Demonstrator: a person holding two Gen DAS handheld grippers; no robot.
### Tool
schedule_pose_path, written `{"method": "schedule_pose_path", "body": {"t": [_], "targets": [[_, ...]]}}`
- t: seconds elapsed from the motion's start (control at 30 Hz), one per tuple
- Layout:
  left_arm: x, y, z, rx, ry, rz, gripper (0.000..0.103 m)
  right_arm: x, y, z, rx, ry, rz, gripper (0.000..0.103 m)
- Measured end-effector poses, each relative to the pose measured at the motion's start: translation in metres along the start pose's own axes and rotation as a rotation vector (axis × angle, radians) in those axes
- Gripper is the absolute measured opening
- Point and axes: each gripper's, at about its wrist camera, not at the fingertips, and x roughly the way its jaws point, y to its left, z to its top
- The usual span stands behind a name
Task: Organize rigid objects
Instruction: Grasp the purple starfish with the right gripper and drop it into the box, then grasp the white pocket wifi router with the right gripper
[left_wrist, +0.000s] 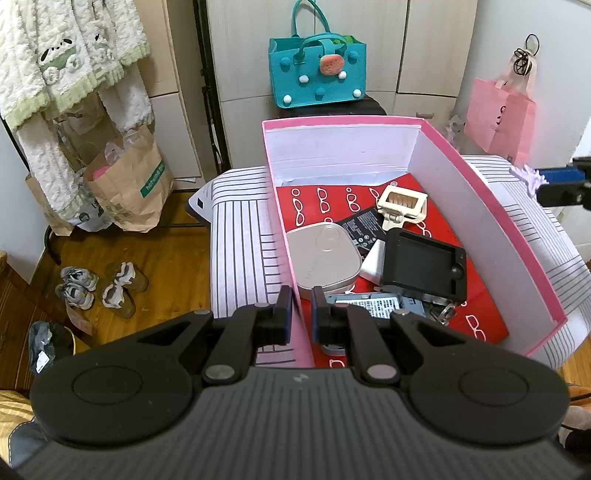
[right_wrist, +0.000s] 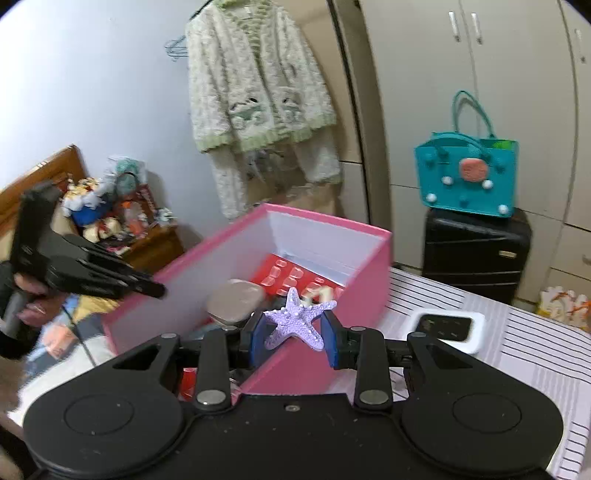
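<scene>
A: Starfish (right_wrist: 297, 319), the purple rigid piece, sits clamped between the blue pads of the right claw (right_wrist: 295, 330), held in the air just above the near rim of the pink box (right_wrist: 373, 266).

B: And the left claw (left_wrist: 300, 314)?

A: Its 2 jaws are drawn together on the box's left wall, pinching it and, I'd judge, steadying the box. Nothing else is in them.

B: What's already inside?

A: A rounded silver case (left_wrist: 323, 258), a black tray (left_wrist: 424, 264), a cream clip (left_wrist: 402, 205) and some labelled packs, all lying on a red sheet printed with glasses (left_wrist: 317, 201). The box rests on a striped counter (right_wrist: 517, 350), and a white-rimmed dish (right_wrist: 448, 326) stands outside it, to the right in the right wrist view.

B: So which step is this?

A: Carrying, I'd say: the starfish is picked up but not yet in the box. Next move calls for bringing it over the rim to a free patch of the red sheet, lowering it, then parting the jaws. The dish probably follows.
</scene>
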Motion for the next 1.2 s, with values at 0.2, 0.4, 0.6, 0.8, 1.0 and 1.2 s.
{"method": "schedule_pose_path", "body": {"t": [0.2,0.4,0.6,0.8,1.0,1.2], "targets": [[0.000,0.001,0.000,0.003,0.000,-0.014,0.009,0.040,0.021,0.023,0.012,0.145,0.123,0.037],[0.000,0.001,0.000,0.005,-0.003,-0.011,0.009,0.095,0.051,0.027,-0.029,0.310,0.221,0.037],[-0.001,-0.005,-0.001,0.030,-0.007,0.014,0.009,0.132,0.067,0.011,-0.087,0.386,0.240,0.037],[0.000,-0.003,0.000,0.018,-0.008,0.009,0.009,0.141,0.077,0.008,-0.232,0.322,0.179,0.040],[0.000,-0.002,-0.001,-0.001,-0.012,0.011,0.009,0.098,0.051,0.024,-0.123,0.198,0.191,0.043],[0.002,-0.001,-0.003,-0.012,-0.017,0.016,0.009,0.029,-0.003,0.034,-0.012,0.051,0.050,0.047]]}}
